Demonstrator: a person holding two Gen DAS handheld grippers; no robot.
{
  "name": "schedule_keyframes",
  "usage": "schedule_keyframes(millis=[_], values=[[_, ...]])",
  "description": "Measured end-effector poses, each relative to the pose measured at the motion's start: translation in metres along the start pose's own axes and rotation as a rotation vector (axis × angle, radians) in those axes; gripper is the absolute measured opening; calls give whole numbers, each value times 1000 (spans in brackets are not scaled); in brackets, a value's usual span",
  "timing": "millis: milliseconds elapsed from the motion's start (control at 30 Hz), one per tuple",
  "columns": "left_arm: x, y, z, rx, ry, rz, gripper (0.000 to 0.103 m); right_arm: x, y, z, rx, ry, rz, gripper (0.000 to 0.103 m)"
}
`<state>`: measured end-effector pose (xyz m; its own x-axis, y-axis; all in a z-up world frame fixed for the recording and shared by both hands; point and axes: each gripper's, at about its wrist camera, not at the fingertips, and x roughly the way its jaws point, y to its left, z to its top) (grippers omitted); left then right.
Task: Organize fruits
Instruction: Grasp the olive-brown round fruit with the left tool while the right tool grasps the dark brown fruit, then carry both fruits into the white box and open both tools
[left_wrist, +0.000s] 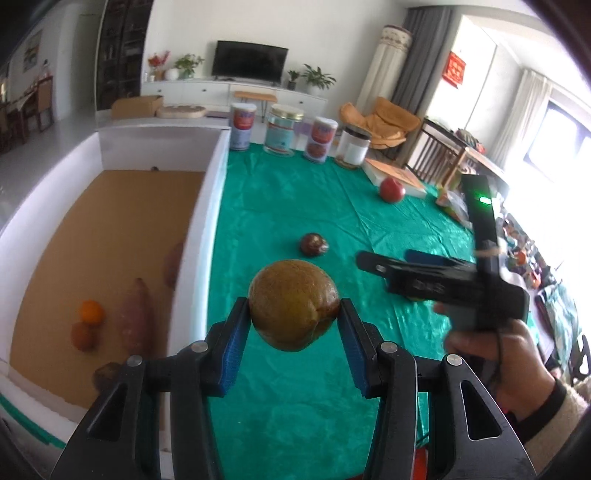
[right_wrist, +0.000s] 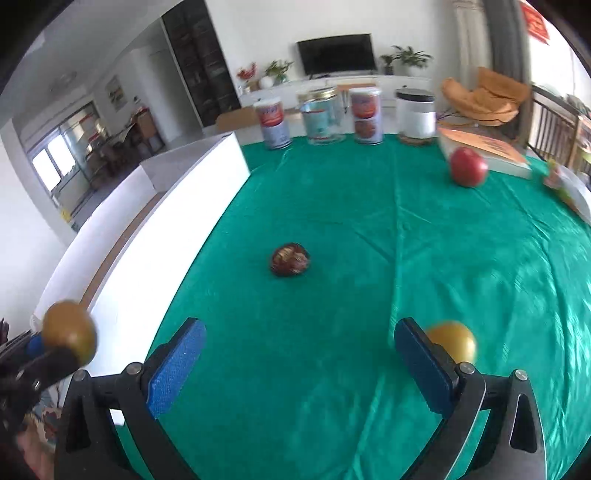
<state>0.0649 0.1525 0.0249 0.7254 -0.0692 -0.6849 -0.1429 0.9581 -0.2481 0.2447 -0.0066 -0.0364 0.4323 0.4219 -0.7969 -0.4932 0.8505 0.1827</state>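
My left gripper (left_wrist: 293, 314) is shut on a brown-green round fruit (left_wrist: 293, 304), held above the green cloth beside the white box (left_wrist: 207, 221); the fruit also shows in the right wrist view (right_wrist: 70, 332). My right gripper (right_wrist: 299, 350) is open and empty above the cloth; it shows in the left wrist view (left_wrist: 402, 264). A dark brown fruit (right_wrist: 290, 259) lies mid-cloth. A red apple (right_wrist: 468, 166) lies far right. A yellow fruit (right_wrist: 456, 341) sits just outside the right finger. In the box lie an orange (left_wrist: 91, 312), a brown fruit (left_wrist: 83, 336) and sweet potatoes (left_wrist: 135, 317).
Several jars (right_wrist: 321, 114) stand along the cloth's far edge. A book (right_wrist: 484, 147) lies behind the apple. The box wall runs along the cloth's left side. Packets (left_wrist: 452, 201) clutter the right edge.
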Motion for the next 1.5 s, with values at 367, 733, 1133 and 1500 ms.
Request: schedule_keyframes(millis=[367,733,1133,1500], values=[[-26,83,9,-122,16,91,49,83,-6,31,62,132,-45,44],[-27,181,29,-213,4,304,49,-27,89,52,-60,10,282,44],[23,233,19,-277,210,369,51,54,258,30,-242,222,361,45],[-36,120,39,-133,-49,230,92,-68,133,18,-170,-105,198,86]])
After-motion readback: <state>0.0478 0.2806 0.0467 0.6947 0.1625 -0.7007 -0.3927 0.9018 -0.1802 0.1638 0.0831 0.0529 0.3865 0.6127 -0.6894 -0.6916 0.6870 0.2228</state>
